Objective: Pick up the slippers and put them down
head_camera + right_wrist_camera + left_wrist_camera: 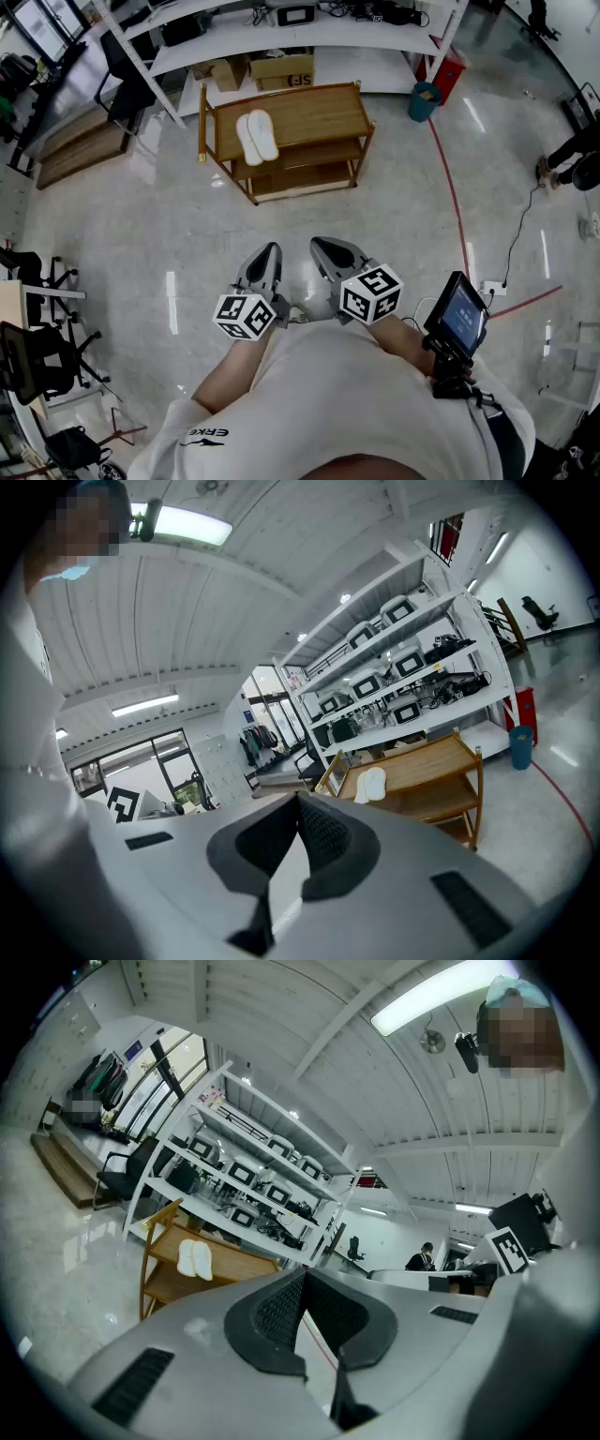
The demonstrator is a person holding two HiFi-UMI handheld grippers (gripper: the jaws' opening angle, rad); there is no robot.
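Note:
A pair of white slippers (256, 137) lies side by side on the left half of the top of a low wooden rack (319, 112), well ahead of me across the floor. The slippers (196, 1259) also show in the left gripper view, and the slippers (371, 784) in the right gripper view, small and far off. My left gripper (270, 250) and right gripper (322, 246) are held close to my body, side by side, pointing toward the rack. Both are shut with nothing between the jaws.
White shelving (281, 37) with equipment and cardboard boxes (281, 71) stands behind the rack. A teal bin (423, 101) and a red box (448, 70) sit to its right. Black office chairs (37, 361) are at my left, a red floor line (453, 197) and a cable (521, 234) at my right.

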